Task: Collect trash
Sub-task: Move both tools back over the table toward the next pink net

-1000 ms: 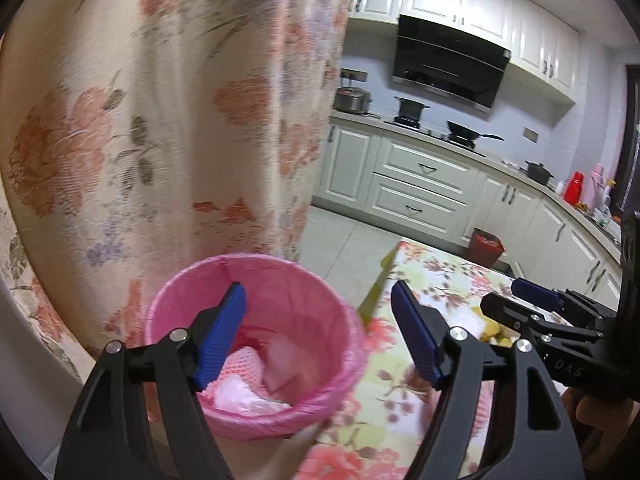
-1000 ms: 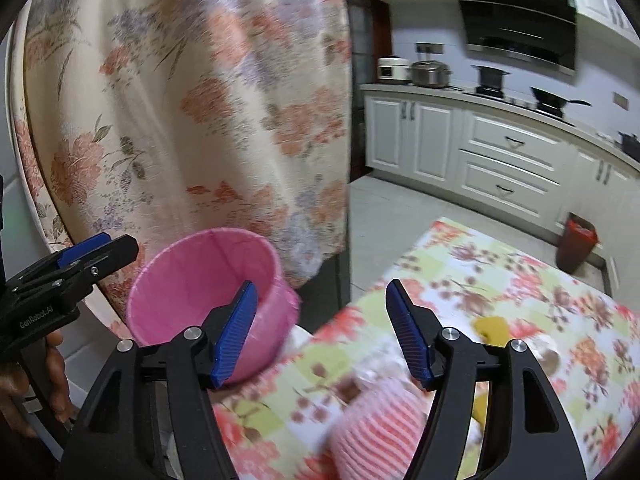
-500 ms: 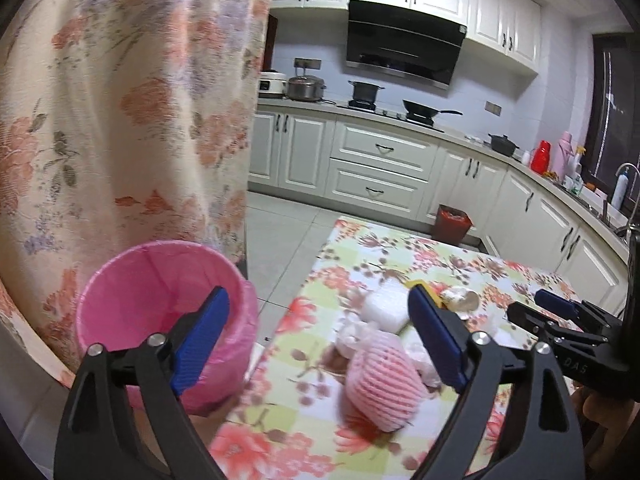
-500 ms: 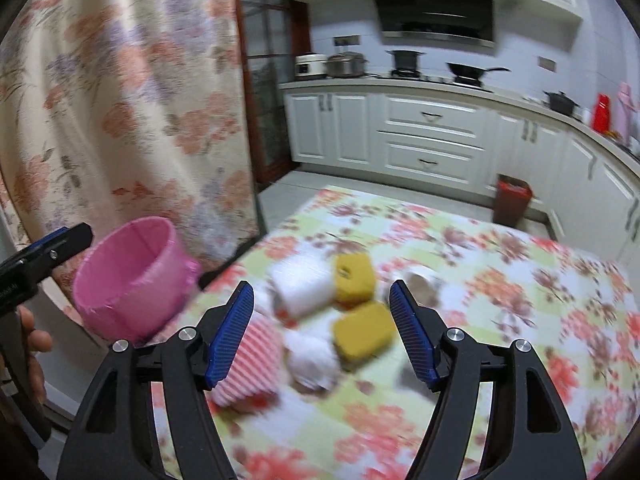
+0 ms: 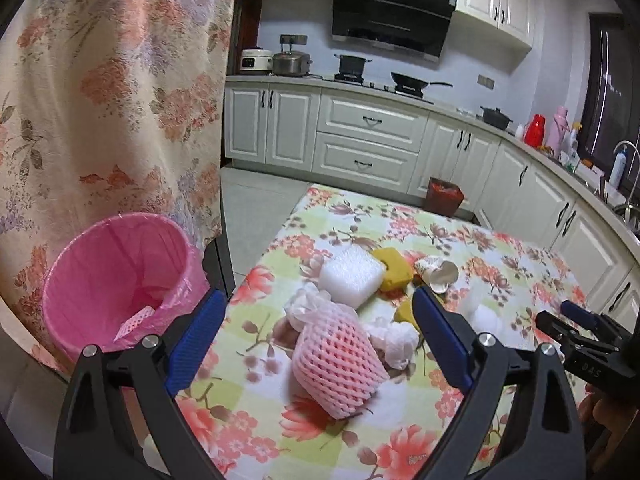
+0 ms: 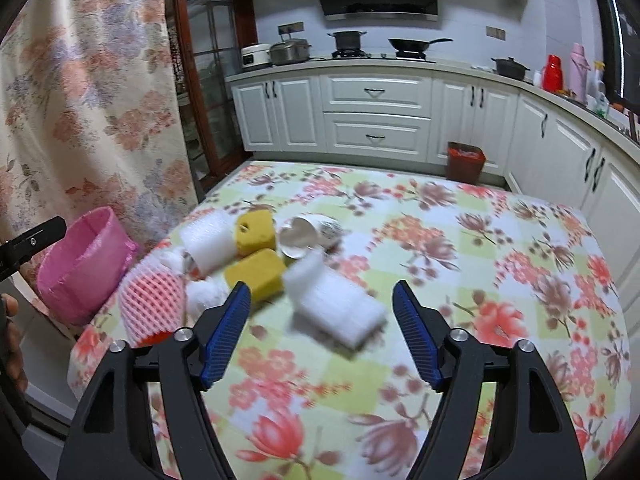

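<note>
A pile of trash lies on the floral table: a pink foam net [image 5: 338, 354] [image 6: 150, 298], white foam blocks [image 5: 352, 276] [image 6: 336, 300], yellow sponges [image 6: 256, 268] [image 5: 394, 270], a crushed paper cup [image 6: 308, 232] [image 5: 438, 272] and crumpled tissue [image 5: 394, 340]. A pink-lined bin [image 5: 116, 276] [image 6: 80, 264] stands off the table's left edge with a net piece inside. My left gripper [image 5: 316, 340] is open and empty, just short of the pink net. My right gripper [image 6: 322, 320] is open and empty, around the near white foam block.
A floral curtain [image 5: 112, 92] hangs close behind the bin. White kitchen cabinets [image 6: 376, 120] and a counter with pots run along the back and right. A small red bin [image 6: 464, 162] stands on the floor beyond the table [image 6: 500, 280].
Both grippers have swung right, away from the pink bin and toward the trash pile on the table. Both stay open and empty.
</note>
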